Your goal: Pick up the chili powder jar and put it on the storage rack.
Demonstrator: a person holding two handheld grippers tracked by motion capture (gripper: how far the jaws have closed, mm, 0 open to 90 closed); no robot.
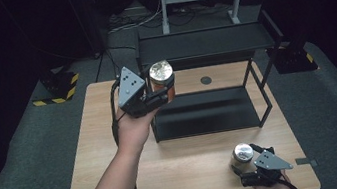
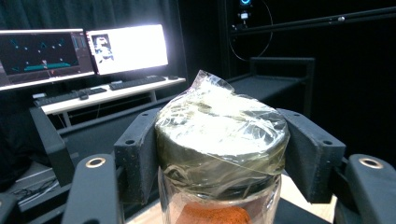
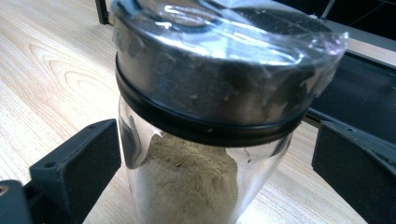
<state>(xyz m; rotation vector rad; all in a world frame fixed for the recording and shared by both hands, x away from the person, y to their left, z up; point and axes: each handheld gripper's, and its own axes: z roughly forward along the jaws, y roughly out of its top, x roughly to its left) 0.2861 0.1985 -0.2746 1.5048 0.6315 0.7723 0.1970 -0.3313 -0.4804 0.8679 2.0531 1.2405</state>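
Note:
My left gripper [image 1: 163, 94] is lifted above the table's far left, beside the black rack [image 1: 204, 43]. It is shut on a glass jar of orange powder [image 1: 161, 75]. In the left gripper view the pads press both sides of that jar's plastic-wrapped metal lid [image 2: 222, 135]. Near the table's front right edge stands a second jar [image 1: 242, 153] with beige powder [image 3: 191, 182] and a wrapped metal lid. My right gripper [image 1: 242, 165] reaches around it. In the right gripper view its fingers [image 3: 74, 163] sit on either side of the glass, with a gap on the right.
The black two-level rack has a lower shelf [image 1: 204, 112] on the wooden table [image 1: 187, 167] and an upper shelf behind. A round grommet [image 1: 206, 80] sits in the tabletop. Monitors [image 2: 126, 49] and a keyboard desk stand beyond in the left gripper view.

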